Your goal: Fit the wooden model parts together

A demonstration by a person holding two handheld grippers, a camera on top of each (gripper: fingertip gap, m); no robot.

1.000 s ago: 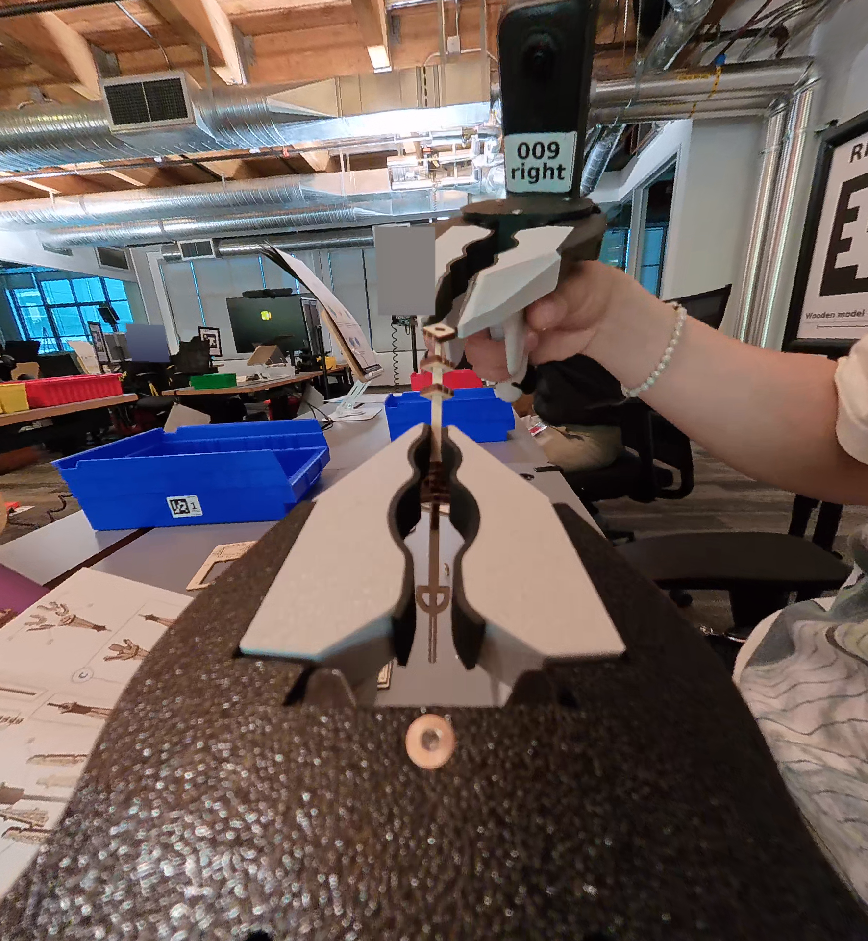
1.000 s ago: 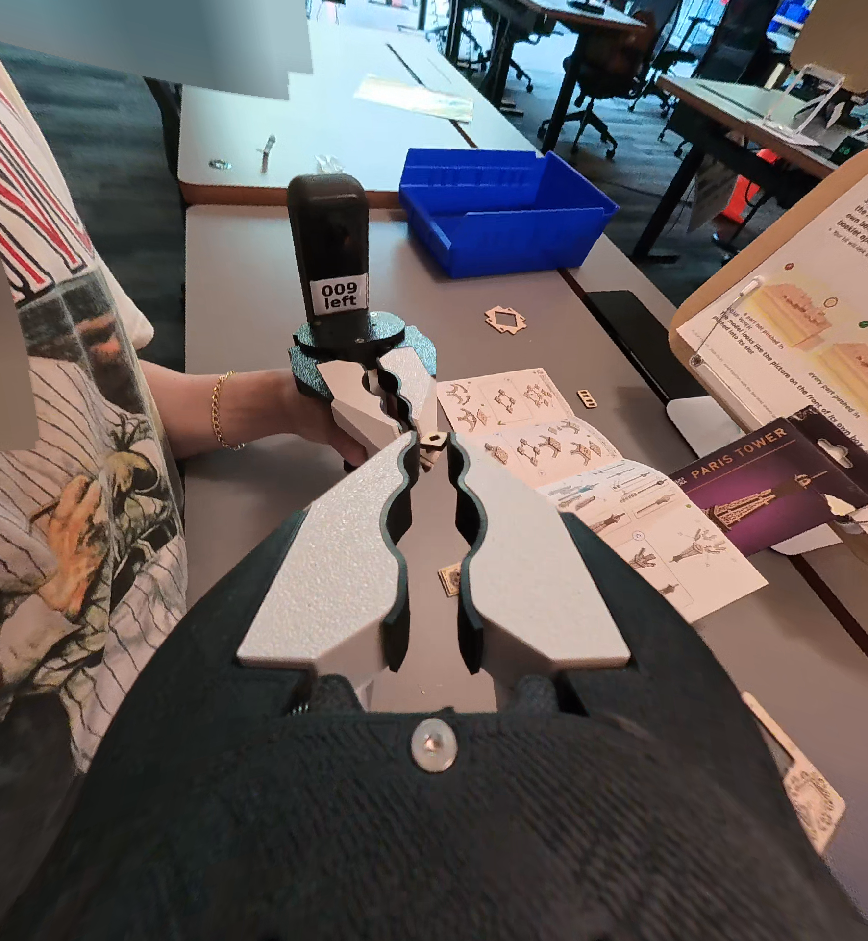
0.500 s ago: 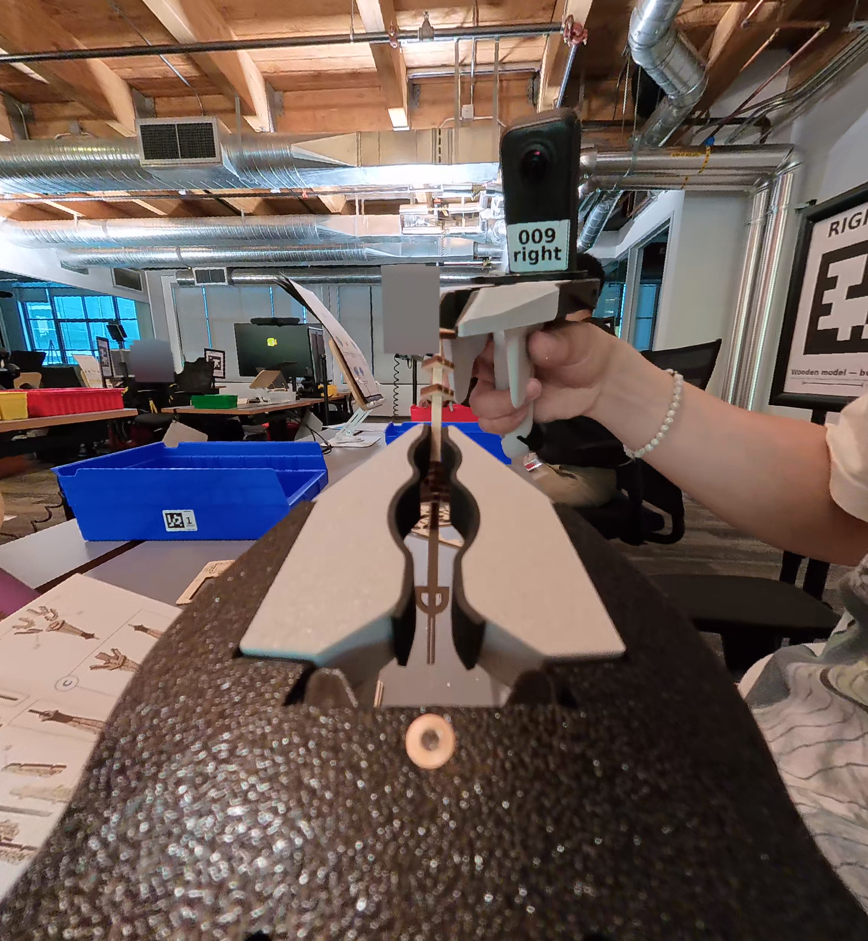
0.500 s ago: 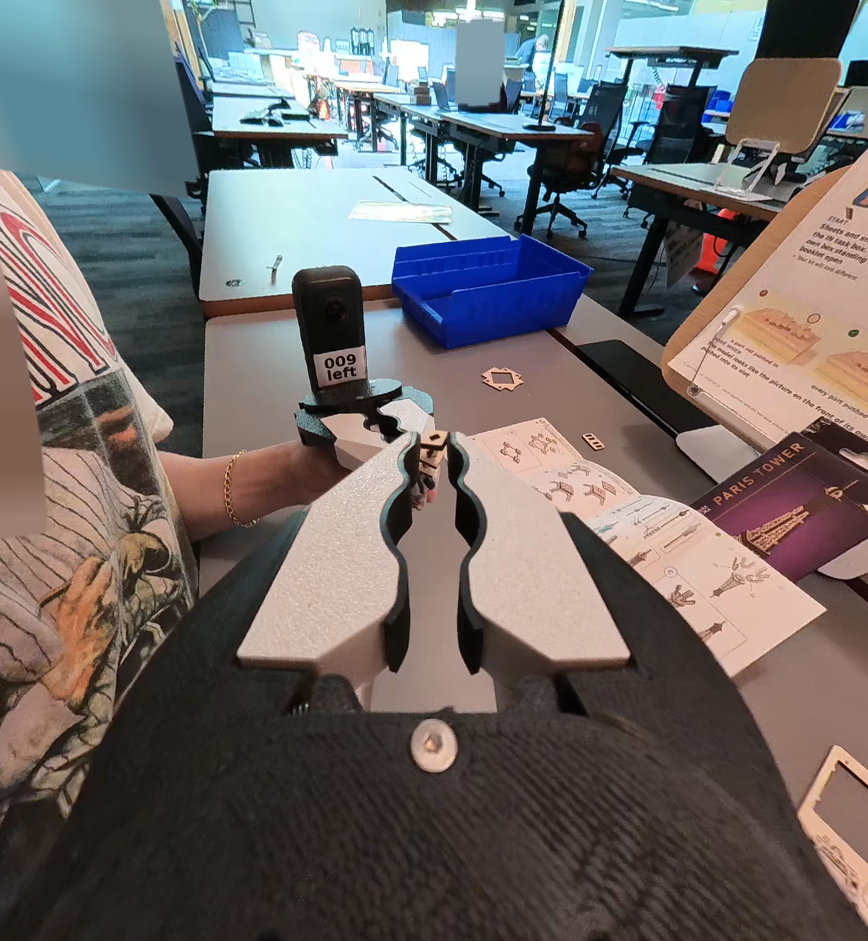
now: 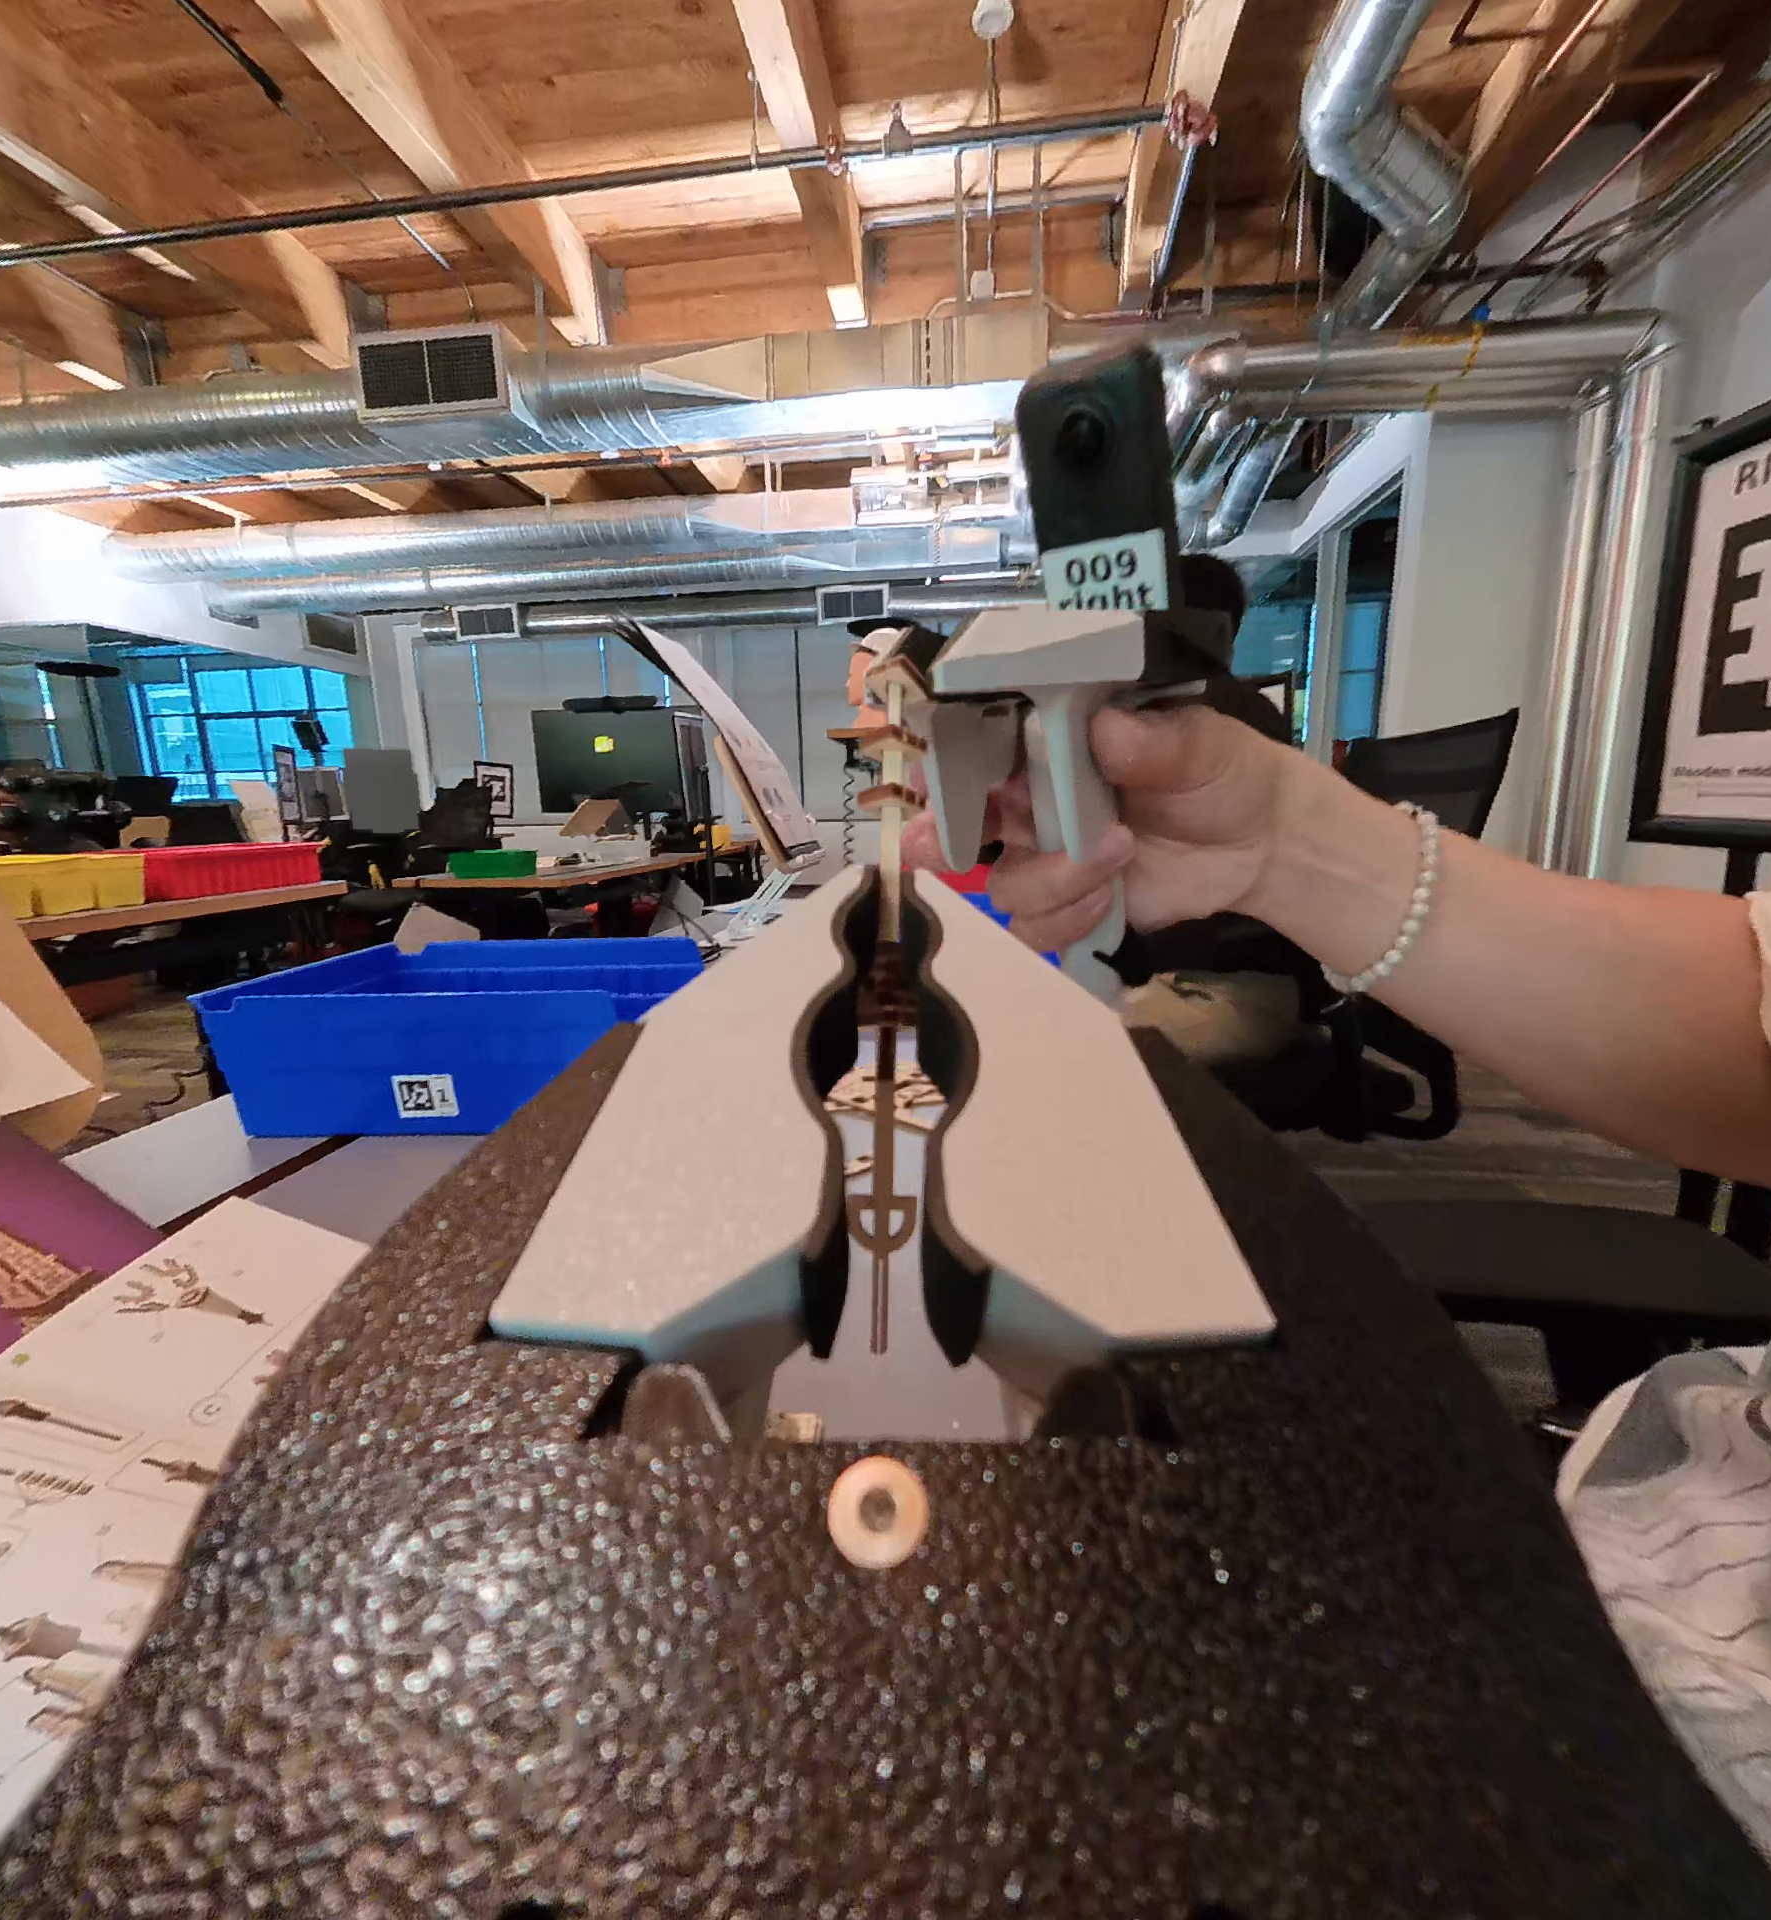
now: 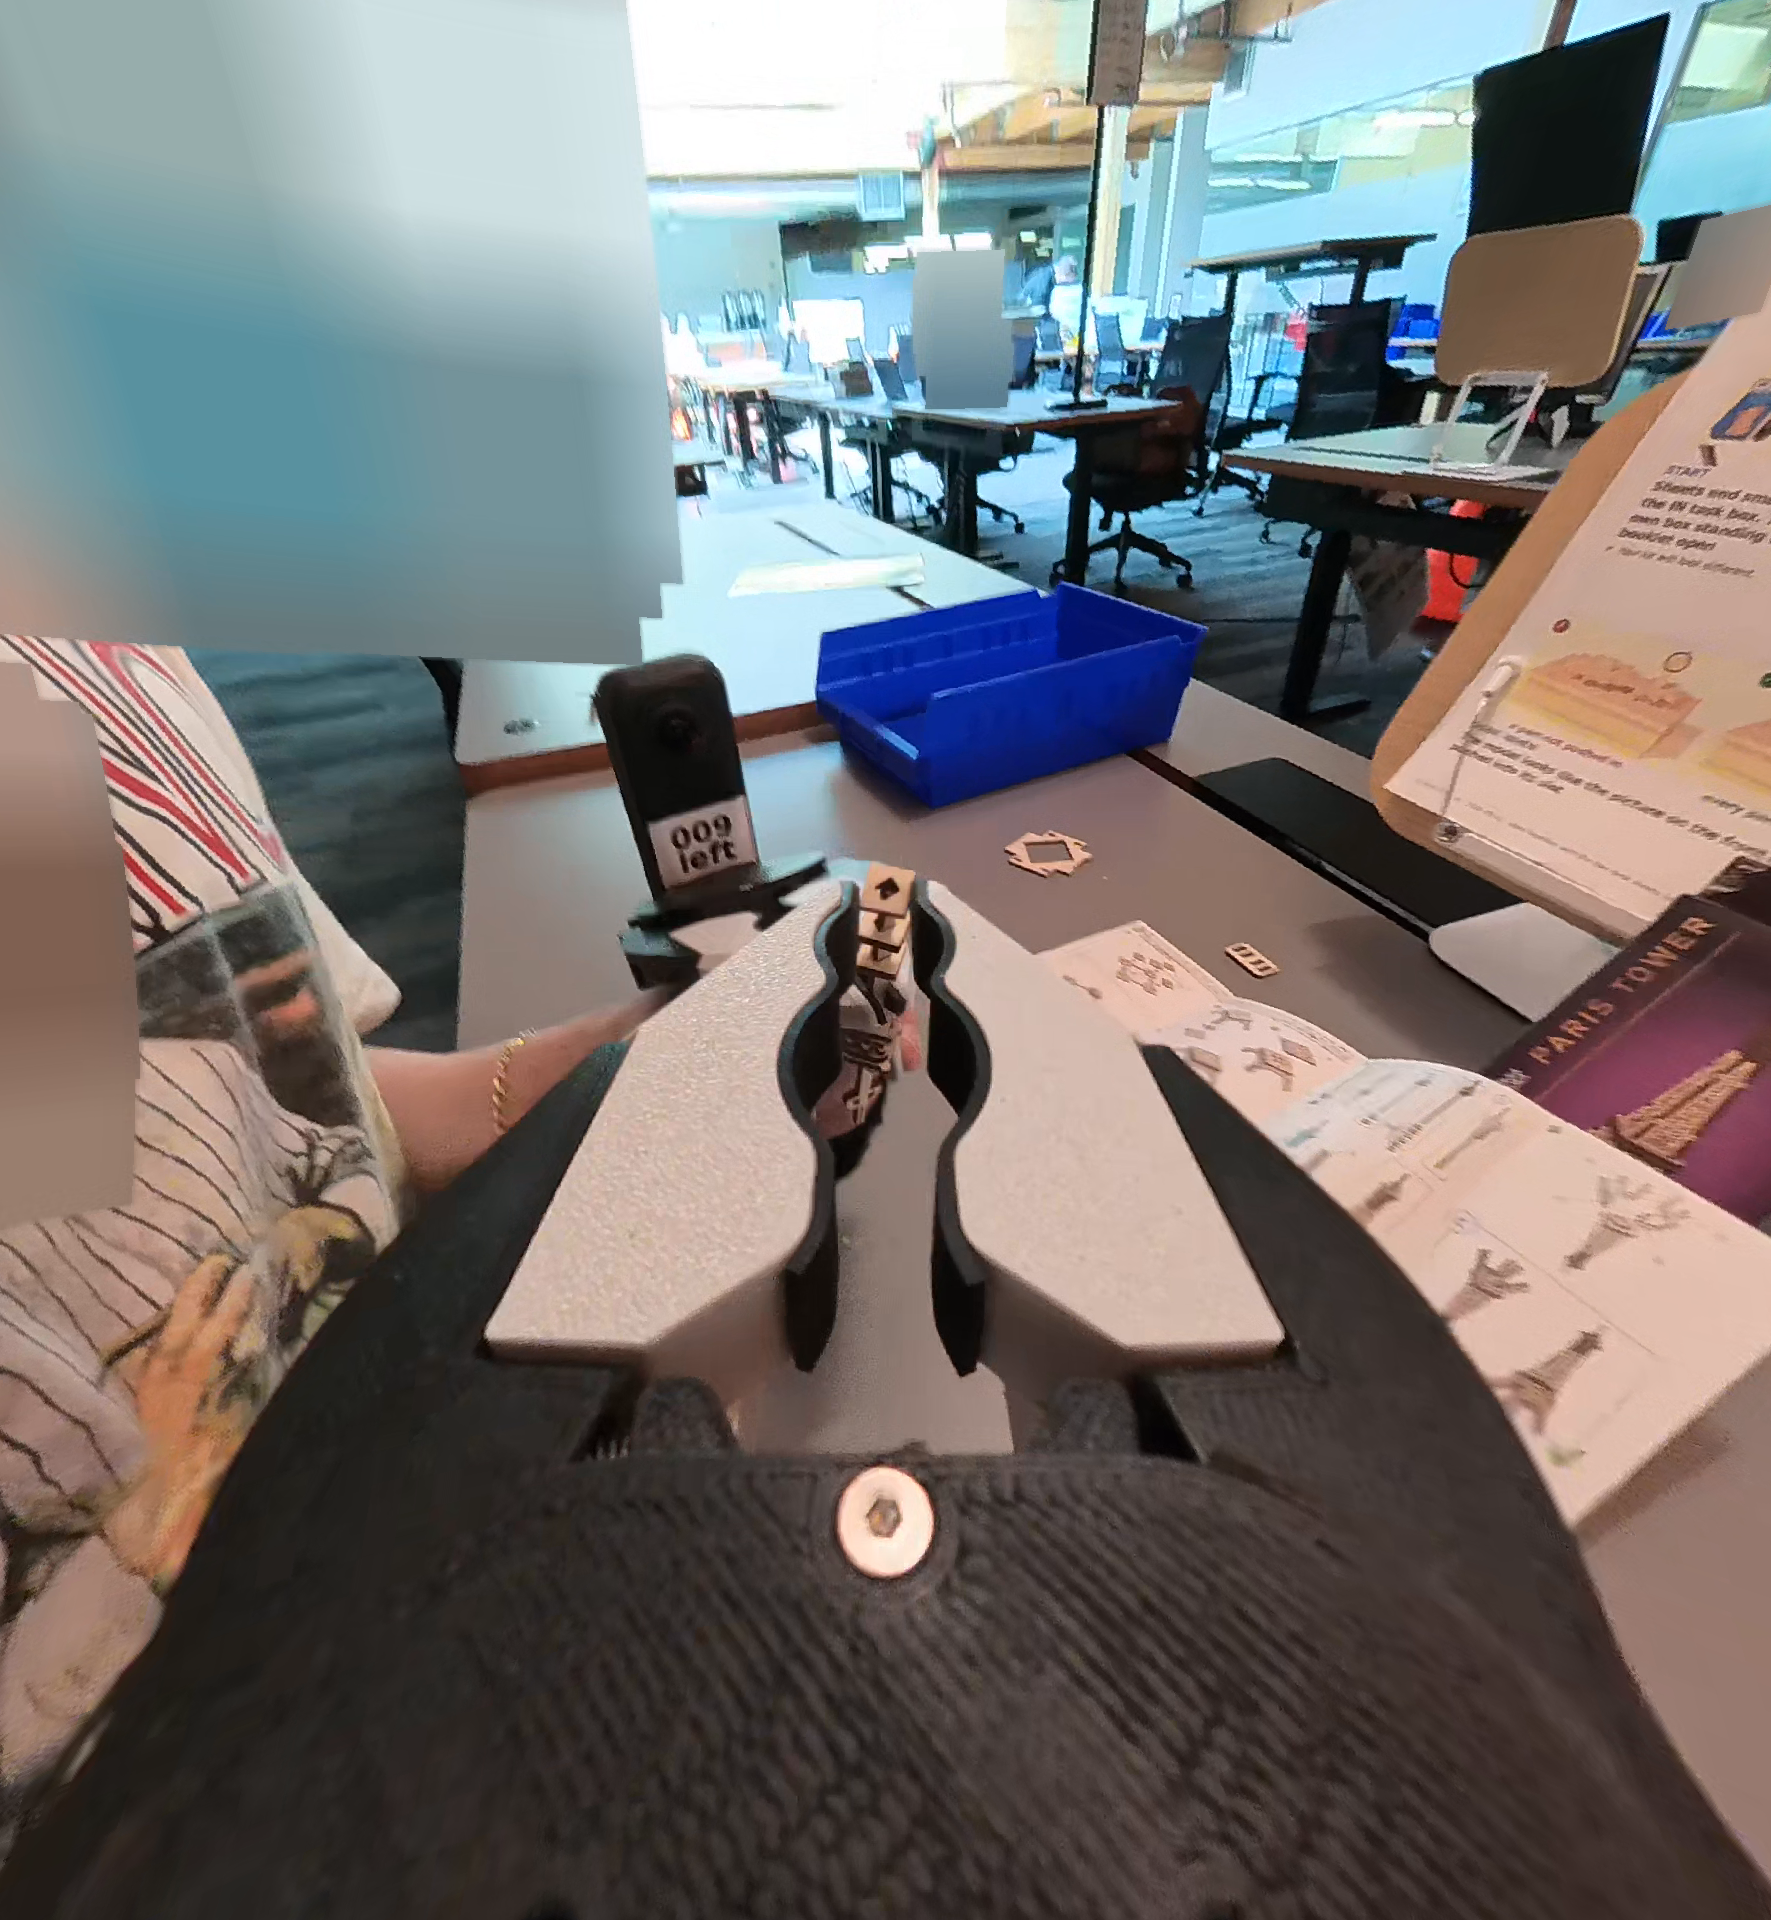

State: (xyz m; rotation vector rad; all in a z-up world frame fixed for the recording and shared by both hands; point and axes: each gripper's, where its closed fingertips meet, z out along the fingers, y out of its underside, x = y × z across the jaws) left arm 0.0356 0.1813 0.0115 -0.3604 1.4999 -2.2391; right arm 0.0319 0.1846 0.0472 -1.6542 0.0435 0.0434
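Observation:
My left gripper (image 5: 891, 883) is shut on a thin wooden tower section (image 5: 893, 821) seen edge-on, which sticks up past the fingertips. Small square wooden platforms (image 5: 886, 795) sit on its spire. My right gripper (image 5: 922, 691) meets the spire's top from the right. In the right wrist view my right gripper (image 6: 883, 896) is shut on a small square wooden piece (image 6: 886, 888) at the tower's top, with more of the tower (image 6: 865, 1070) between the fingers below. The left gripper's body (image 6: 689, 831) shows just behind, with its fingers hidden.
Both grippers are held above a grey table (image 6: 569, 883). On it lie an instruction sheet (image 6: 1432, 1174), a purple kit box (image 6: 1691, 1049), loose wooden parts (image 6: 1047, 854) and a blue bin (image 6: 1006, 686). A clipboard stand (image 6: 1639, 675) is at the right. Both grippers' tips are close together, under 4 cm apart.
Both grippers have tilted upward and lifted. The right gripper has swung from pointing down at the spire to level at its top, and the small piece now sits on the spire's tip.

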